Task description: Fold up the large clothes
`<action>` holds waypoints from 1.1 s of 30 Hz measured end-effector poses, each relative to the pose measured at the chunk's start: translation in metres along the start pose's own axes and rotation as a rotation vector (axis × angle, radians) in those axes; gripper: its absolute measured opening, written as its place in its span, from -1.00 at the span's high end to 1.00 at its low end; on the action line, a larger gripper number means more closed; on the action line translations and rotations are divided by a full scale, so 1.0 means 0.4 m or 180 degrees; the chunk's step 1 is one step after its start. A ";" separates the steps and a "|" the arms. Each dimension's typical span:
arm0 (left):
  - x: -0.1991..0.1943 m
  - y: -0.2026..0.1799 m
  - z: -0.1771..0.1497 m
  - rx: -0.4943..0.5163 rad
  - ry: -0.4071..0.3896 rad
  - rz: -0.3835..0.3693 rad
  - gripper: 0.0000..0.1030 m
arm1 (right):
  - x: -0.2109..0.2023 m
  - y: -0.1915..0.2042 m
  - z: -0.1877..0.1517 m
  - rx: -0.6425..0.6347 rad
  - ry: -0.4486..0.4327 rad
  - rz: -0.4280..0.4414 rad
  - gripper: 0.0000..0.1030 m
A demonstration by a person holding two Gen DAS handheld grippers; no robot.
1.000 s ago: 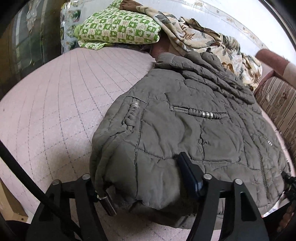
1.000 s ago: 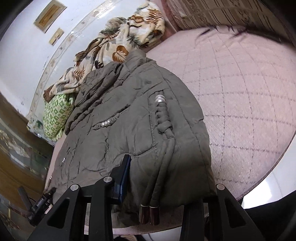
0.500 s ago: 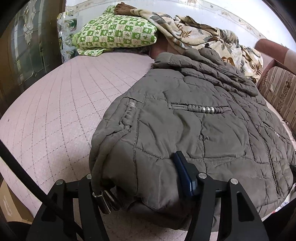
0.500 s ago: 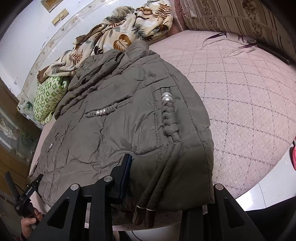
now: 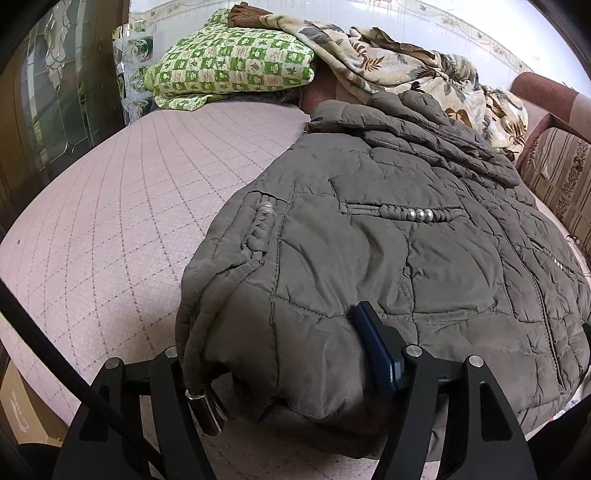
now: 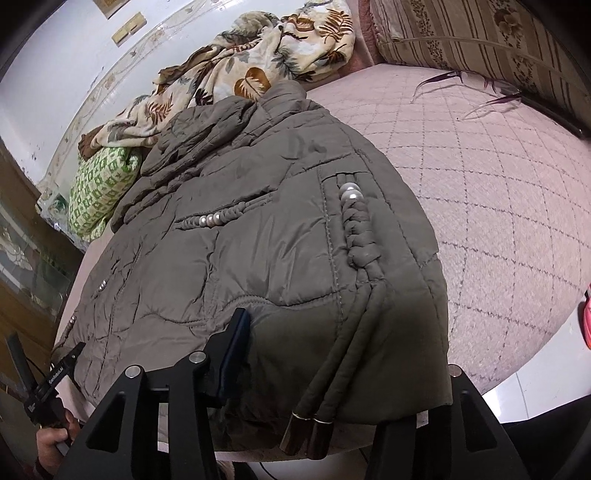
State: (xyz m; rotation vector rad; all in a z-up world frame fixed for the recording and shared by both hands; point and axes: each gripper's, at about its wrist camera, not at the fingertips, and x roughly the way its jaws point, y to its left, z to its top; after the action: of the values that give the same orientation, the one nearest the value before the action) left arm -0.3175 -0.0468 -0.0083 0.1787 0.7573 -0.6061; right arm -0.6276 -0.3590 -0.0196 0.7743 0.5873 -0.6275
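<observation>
**Padded jacket on bed: fold in progress, near hem in both claws**

Item: grey-brown quilted jacket (image 5: 388, 258), laid on the pink quilted bed (image 5: 110, 206), collar toward the far end, hem at the near edge. It touches the leaf-print blanket (image 5: 399, 62) at the collar.

Condition of fold: the jacket reads as a compact rounded slab with no sleeve showing at either side, so the sleeves and side panels appear already turned in. Judged remaining: the lengthwise fold, hem carried up toward the collar, then squaring off.

Left claw (image 5: 288, 376): jaws about half apart, having just been opening; the doubled hem bulges between them, the blue pad on the right jaw lying against the fabric. Whether it grips or only brackets the hem cannot be told. A drawcord with metal tips (image 5: 207, 410) hangs by the left jaw.

Right claw (image 6: 343, 384): jaws about half apart, likewise just been opening, the other hem corner between them; grip cannot be told. Paired cord ends (image 6: 306, 432) dangle there.

Containers: none seen. A cardboard box (image 5: 22, 410) corner shows beside the bed; contents hidden.

Also present: green checked pillow (image 5: 229, 62), striped cushion (image 6: 461, 33), spectacles (image 6: 476, 92) on the bed well clear of the jacket.
</observation>
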 end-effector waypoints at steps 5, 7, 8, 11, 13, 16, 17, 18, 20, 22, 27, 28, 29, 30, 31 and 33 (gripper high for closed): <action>0.003 -0.002 0.002 0.0009 0.0006 0.0033 -0.40 | -0.003 -0.013 -0.004 0.0108 -0.0046 0.0079 -0.02; 0.004 -0.002 0.002 0.0015 0.0006 0.0050 -0.44 | -0.003 -0.011 -0.005 0.0099 -0.0061 0.0069 -0.01; 0.005 -0.002 0.002 0.0016 0.0007 0.0060 -0.46 | -0.004 -0.011 -0.006 0.0104 -0.0068 0.0071 0.01; 0.006 -0.001 0.002 0.0011 0.0008 0.0074 -0.49 | -0.005 -0.023 -0.003 0.0204 -0.0061 0.0096 0.14; 0.004 -0.004 0.001 0.0042 -0.0002 0.0082 -0.48 | -0.009 -0.024 -0.002 0.0206 -0.0058 0.0084 0.27; -0.003 -0.008 0.002 0.0097 -0.0022 -0.0011 -0.18 | -0.015 -0.013 0.000 0.0118 -0.0076 0.0076 0.48; -0.006 -0.014 0.002 0.0143 -0.0035 -0.0008 -0.13 | -0.017 -0.007 0.001 0.0081 -0.0091 0.0075 0.52; -0.011 -0.021 0.001 0.0199 -0.0063 -0.0006 -0.01 | -0.022 -0.002 0.001 0.0040 -0.0111 0.0070 0.54; -0.022 -0.033 0.000 0.0295 -0.0133 0.0000 0.18 | -0.025 -0.001 0.001 0.0033 -0.0131 0.0085 0.56; -0.031 -0.041 0.002 0.0348 -0.0178 -0.0036 0.35 | -0.028 -0.001 0.000 0.0025 -0.0142 0.0088 0.57; -0.036 -0.047 0.004 0.0374 -0.0206 -0.0058 0.41 | -0.042 0.016 -0.001 -0.0112 -0.0225 0.0033 0.59; -0.037 -0.047 0.003 0.0378 -0.0210 -0.0059 0.42 | -0.042 0.017 0.000 -0.0100 -0.0218 0.0043 0.59; -0.038 -0.049 0.003 0.0385 -0.0214 -0.0056 0.43 | -0.044 0.017 0.001 -0.0087 -0.0214 0.0052 0.58; -0.038 -0.051 0.002 0.0399 -0.0217 -0.0050 0.44 | -0.046 0.019 0.001 -0.0083 -0.0211 0.0053 0.58; -0.039 -0.052 0.002 0.0410 -0.0221 -0.0043 0.44 | -0.046 0.018 0.002 -0.0089 -0.0215 0.0051 0.58; -0.039 -0.052 0.003 0.0423 -0.0226 -0.0037 0.44 | -0.045 0.017 0.003 -0.0095 -0.0211 0.0046 0.58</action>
State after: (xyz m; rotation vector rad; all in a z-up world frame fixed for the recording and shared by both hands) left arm -0.3379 -0.0572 0.0045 0.2737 0.6501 -0.6708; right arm -0.6346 -0.3509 -0.0037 0.7267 0.5288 -0.6275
